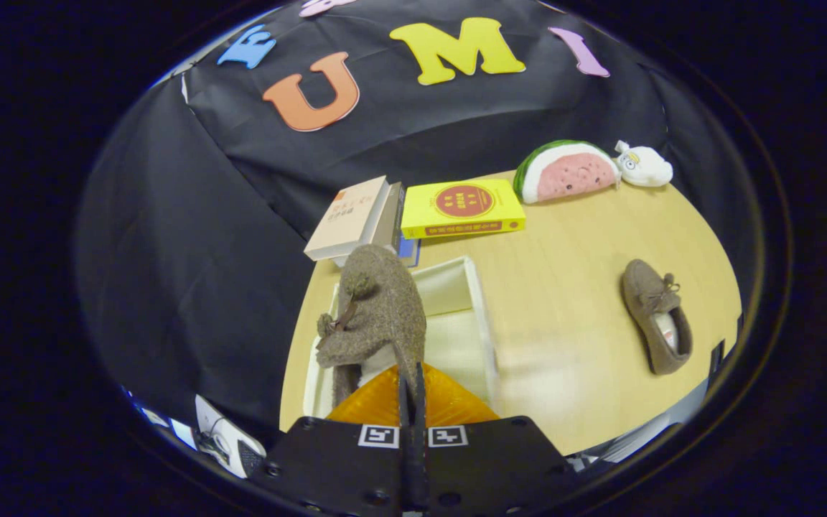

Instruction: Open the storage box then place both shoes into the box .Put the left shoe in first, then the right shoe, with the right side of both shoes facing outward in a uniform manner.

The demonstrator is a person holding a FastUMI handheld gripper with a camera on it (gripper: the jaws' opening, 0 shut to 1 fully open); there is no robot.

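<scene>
Felt-like brown fabric hangs from the gripper point(411, 391): its fingers are pressed nearly together, pinching the heel edge of a shoe point(374, 316), which dangles toe-up just ahead of them. The shoe hangs over the open white box point(477, 301), which sits at the worktop's point(571, 287) left edge. Well apart, near the right edge, a second brown shoe point(656, 316) lies flat on the wood with its opening upward. Beyond the box, by the back edge, are leaning books point(356, 219) and a yellow book point(462, 208). At the far right corner rest a watermelon plush point(566, 171) and a small white plush point(643, 165).
</scene>
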